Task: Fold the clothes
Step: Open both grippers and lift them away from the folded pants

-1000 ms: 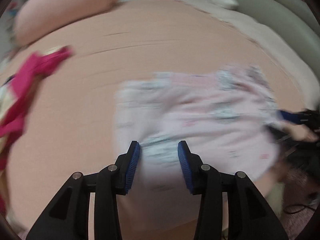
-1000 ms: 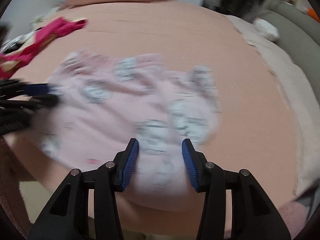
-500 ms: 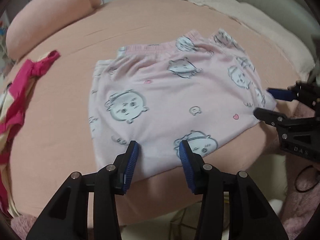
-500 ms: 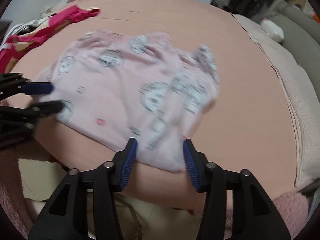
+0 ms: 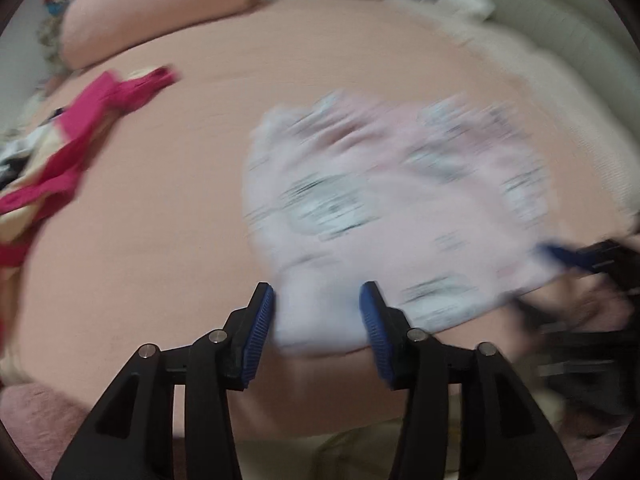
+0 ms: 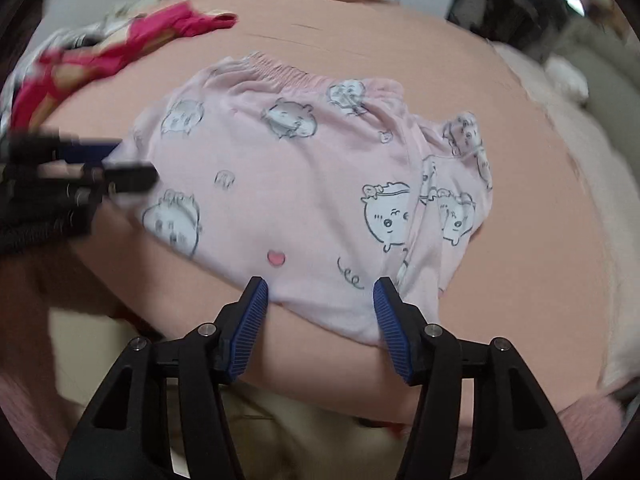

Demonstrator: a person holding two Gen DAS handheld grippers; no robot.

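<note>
Both claws stood with fingers spread and empty: the right gripper point(image 6: 318, 306) and the left gripper point(image 5: 317, 312) each straddled the near hem of the pink shorts point(image 6: 304, 184). The shorts lay flat on the peach bed point(image 6: 520, 240), waistband away, apparently doubled leg over leg, with further folds probably left. Compared with half a second earlier, the left view had blurred and drawn closer to the hem.

1. A peach bed sheet point(image 6: 532, 248) spreads beneath and ahead of the jaws.
2. A pink pillow point(image 5: 160, 12) lies far ahead, to their left.
3. A cream blanket point(image 5: 560, 92), blurred, runs ahead on their right.
4. A grey padded surface point(image 5: 580, 32) sits beyond it.
5. Fuzzy pink flooring point(image 5: 32, 412) shows low, left of the jaws.
</note>
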